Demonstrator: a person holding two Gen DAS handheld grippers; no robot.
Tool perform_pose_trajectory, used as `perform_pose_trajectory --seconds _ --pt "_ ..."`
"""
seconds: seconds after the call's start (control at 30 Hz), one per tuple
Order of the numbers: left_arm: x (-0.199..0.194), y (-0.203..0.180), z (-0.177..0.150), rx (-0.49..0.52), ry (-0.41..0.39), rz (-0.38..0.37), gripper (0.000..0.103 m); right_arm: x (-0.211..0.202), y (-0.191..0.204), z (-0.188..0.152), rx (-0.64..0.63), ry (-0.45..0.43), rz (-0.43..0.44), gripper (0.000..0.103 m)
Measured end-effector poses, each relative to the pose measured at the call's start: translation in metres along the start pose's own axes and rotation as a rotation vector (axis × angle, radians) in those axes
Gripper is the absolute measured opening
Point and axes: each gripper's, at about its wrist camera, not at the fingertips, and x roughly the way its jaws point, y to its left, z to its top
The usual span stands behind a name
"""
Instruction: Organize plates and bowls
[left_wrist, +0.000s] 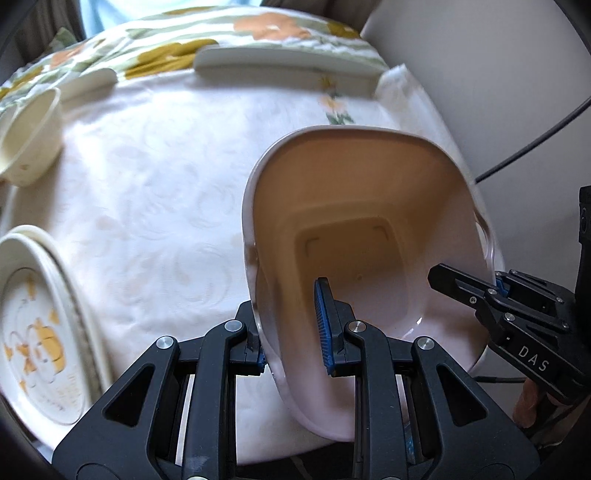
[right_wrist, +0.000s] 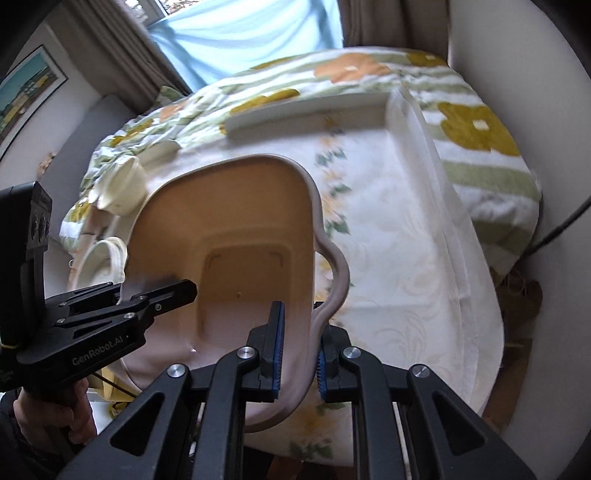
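A large pale pink rectangular dish (left_wrist: 369, 206) with loop handles hangs tilted over the white tablecloth (left_wrist: 166, 192), held from both sides. My left gripper (left_wrist: 291, 332) is shut on its left wall, one blue pad inside and one outside. My right gripper (left_wrist: 476, 282) clamps the opposite rim. In the right wrist view the same dish (right_wrist: 240, 221) fills the middle. There my right gripper (right_wrist: 301, 350) is shut on the rim just below the wavy handle (right_wrist: 338, 273). My left gripper (right_wrist: 147, 288) bites the far rim, with a person's hand (right_wrist: 55, 417) on its grip.
A stack of plates with a yellow print (left_wrist: 37, 332) lies at the left table edge. A small cream bowl (left_wrist: 29, 136) sits further back, with a small plate (left_wrist: 88, 83) beyond it. A long flat plate (left_wrist: 284, 62) rests on the floral cloth (right_wrist: 480, 129) at the far side.
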Motion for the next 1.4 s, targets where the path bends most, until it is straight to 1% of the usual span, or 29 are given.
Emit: perform_pose_trajectory --seconds 0.2,0.43,0.5,0.53,0.57,0.63,0.67,0.7,0.77,0.87,1.03,1.13,1.2,1.23,1.27,1.3,1.33,1.37,1.4 --pt "0.013 0.002 0.004 0.016 0.011 0.014 0.019 0.012 -0.011 -0.006 0.020 0.013 0.005 0.014" --pt "0.017 -0.004 0.002 0.039 -0.007 0.054 0.020 0.017 -0.017 -0.009 0.033 0.007 0.019 0.014" --pt "0.017 -0.005 0.000 0.054 -0.005 0.069 0.034 0.019 -0.020 -0.008 0.046 0.011 0.030 0.014" --pt "0.019 -0.007 0.000 0.061 -0.004 0.078 0.060 0.021 -0.021 -0.008 0.061 0.014 0.042 0.014" --pt "0.019 -0.008 0.000 0.069 -0.014 0.088 0.079 0.022 -0.023 -0.009 0.079 0.018 0.052 0.015" --pt "0.013 -0.010 -0.002 0.088 -0.051 0.096 0.080 0.022 -0.028 -0.010 0.128 0.011 0.075 0.032" --pt "0.012 -0.012 -0.002 0.096 -0.057 0.103 0.080 0.022 -0.032 -0.011 0.148 0.005 0.088 0.049" --pt "0.012 -0.012 -0.002 0.101 -0.056 0.111 0.080 0.022 -0.035 -0.012 0.170 -0.001 0.101 0.054" --pt "0.009 -0.011 -0.003 0.097 -0.047 0.113 0.080 0.019 -0.038 -0.014 0.199 -0.007 0.110 0.054" --pt "-0.002 -0.008 -0.005 0.083 -0.053 0.110 0.080 0.008 -0.038 -0.013 0.199 -0.019 0.100 0.054" --pt "-0.046 -0.008 -0.017 0.074 -0.099 0.128 0.080 -0.030 -0.027 -0.012 0.140 -0.066 0.083 0.054" --pt "-0.088 -0.007 -0.024 0.055 -0.158 0.156 0.080 -0.059 -0.011 -0.010 0.076 -0.100 0.090 0.054" --pt "-0.129 -0.001 -0.030 0.036 -0.233 0.177 0.080 -0.078 0.005 -0.007 0.019 -0.129 0.102 0.054" --pt "-0.140 0.000 -0.031 0.031 -0.256 0.189 0.082 -0.086 0.016 -0.004 -0.016 -0.147 0.105 0.055" --pt "-0.159 0.004 -0.033 0.025 -0.292 0.211 0.090 -0.094 0.025 -0.001 -0.046 -0.162 0.105 0.068" --pt "-0.171 0.008 -0.034 0.018 -0.319 0.230 0.096 -0.101 0.033 0.002 -0.072 -0.178 0.108 0.093" --pt "-0.184 0.013 -0.033 0.003 -0.349 0.258 0.103 -0.109 0.044 0.005 -0.104 -0.207 0.125 0.102" --pt "-0.197 0.022 -0.034 -0.018 -0.385 0.284 0.103 -0.114 0.053 0.009 -0.128 -0.232 0.142 0.103" --pt "-0.205 0.029 -0.033 -0.033 -0.402 0.294 0.103 -0.118 0.062 0.012 -0.153 -0.251 0.155 0.103"
